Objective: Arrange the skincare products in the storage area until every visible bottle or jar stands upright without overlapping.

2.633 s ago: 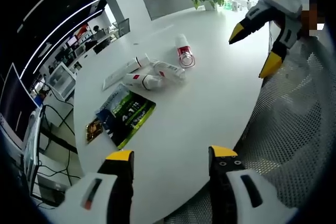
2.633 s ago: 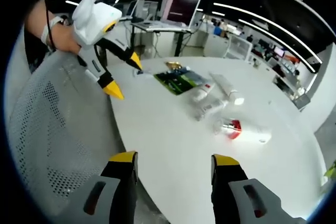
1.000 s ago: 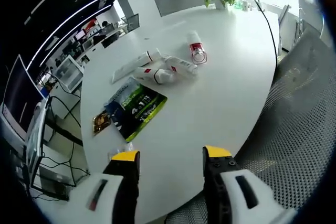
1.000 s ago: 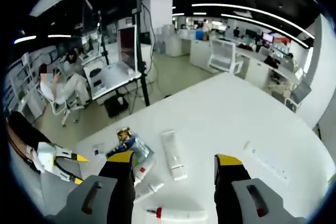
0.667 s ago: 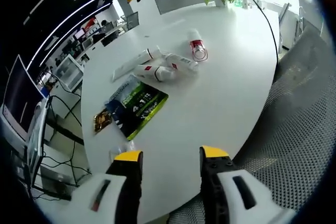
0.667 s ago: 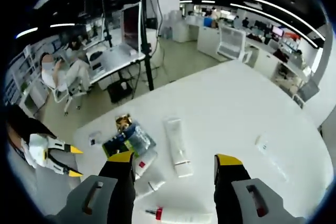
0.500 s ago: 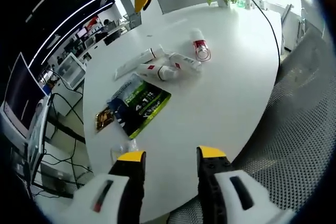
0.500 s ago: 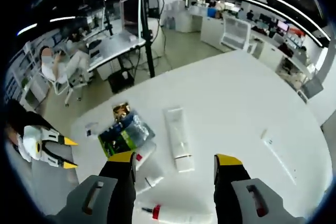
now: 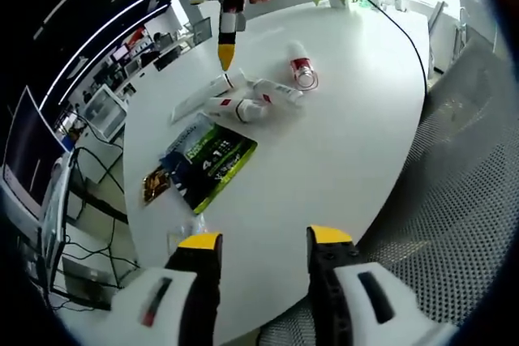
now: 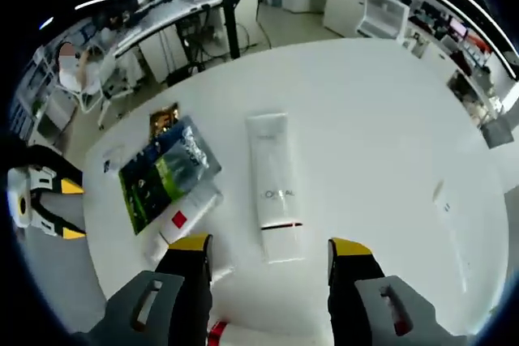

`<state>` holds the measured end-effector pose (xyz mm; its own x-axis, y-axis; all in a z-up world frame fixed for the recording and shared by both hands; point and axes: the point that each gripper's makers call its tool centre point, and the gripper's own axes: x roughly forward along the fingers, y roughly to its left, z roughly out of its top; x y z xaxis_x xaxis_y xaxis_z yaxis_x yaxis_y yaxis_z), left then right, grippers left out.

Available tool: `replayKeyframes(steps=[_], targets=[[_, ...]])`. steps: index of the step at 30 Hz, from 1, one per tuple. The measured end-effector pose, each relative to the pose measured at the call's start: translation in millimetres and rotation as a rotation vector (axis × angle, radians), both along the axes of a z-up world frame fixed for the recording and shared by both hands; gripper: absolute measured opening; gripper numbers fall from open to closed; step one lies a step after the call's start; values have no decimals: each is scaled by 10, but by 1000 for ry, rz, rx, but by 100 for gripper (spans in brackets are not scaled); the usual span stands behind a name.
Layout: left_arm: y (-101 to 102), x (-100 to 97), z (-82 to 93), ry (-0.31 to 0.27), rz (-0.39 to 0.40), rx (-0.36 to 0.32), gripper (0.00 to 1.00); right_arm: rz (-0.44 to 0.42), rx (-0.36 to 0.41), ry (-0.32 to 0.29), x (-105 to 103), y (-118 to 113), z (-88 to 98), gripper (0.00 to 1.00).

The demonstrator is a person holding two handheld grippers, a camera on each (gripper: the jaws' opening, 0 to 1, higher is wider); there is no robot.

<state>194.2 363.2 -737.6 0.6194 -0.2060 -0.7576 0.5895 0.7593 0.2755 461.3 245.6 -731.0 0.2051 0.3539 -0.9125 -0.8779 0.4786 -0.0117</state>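
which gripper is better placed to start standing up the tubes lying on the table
Right, probably. The right gripper is open and hangs just over the lying white tube, and the left gripper view shows it above the tube cluster. The left gripper is back at the table's near edge, far from them.

In the right gripper view, the white tube lying flat on the table carries the brand name "L'OREAL" in dark letters, at about 6 o'clock from the picture's centre. In the left gripper view, the green and blue packet at 9 o'clock bears large white characters too blurred to read with certainty.
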Motion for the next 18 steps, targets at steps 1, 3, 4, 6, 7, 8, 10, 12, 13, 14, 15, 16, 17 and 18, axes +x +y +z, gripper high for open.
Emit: replayKeyframes(steps=[1, 3, 4, 6, 7, 8, 10, 12, 13, 14, 15, 16, 17, 18], targets=[[-7, 5, 5, -4, -5, 1, 41, 4, -4, 1, 2, 17, -21, 56], [-17, 11, 17, -13, -12, -1, 41, 2, -9, 13, 13, 47, -71, 55], [-14, 9, 9, -8, -15, 3, 41, 1, -10, 20, 18, 69, -105, 55], [5, -4, -28, 9, -9, 13, 41, 3, -16, 31, 24, 92, -170, 55], [9, -8, -36, 13, -7, 14, 41, 11, -18, 40, 7, 106, -198, 55], [10, -11, -35, 14, -6, 13, 41, 23, -25, 43, -2, 111, -229, 55], [10, -2, -17, 6, -5, 10, 40, 49, -67, 43, 2, 67, -322, 54], [19, -2, -11, 6, -2, 13, 40, 51, -85, 45, 13, 38, -375, 52], [19, -1, -9, 5, -2, 11, 40, 47, -92, 47, 15, 26, -387, 50], [15, -2, -10, 4, -3, 11, 40, 48, -90, 46, 17, 25, -389, 47], [13, -4, -13, 5, -4, 12, 40, 51, -91, 48, 7, 19, -399, 44], [13, -7, -13, 4, -6, 15, 40, 54, -96, 46, 11, 13, -412, 43], [13, -9, -13, 4, -6, 16, 40, 59, -100, 46, 14, 6, -431, 43], [12, -11, -17, 6, -7, 17, 39, 61, -102, 48, 16, 4, -440, 43]])
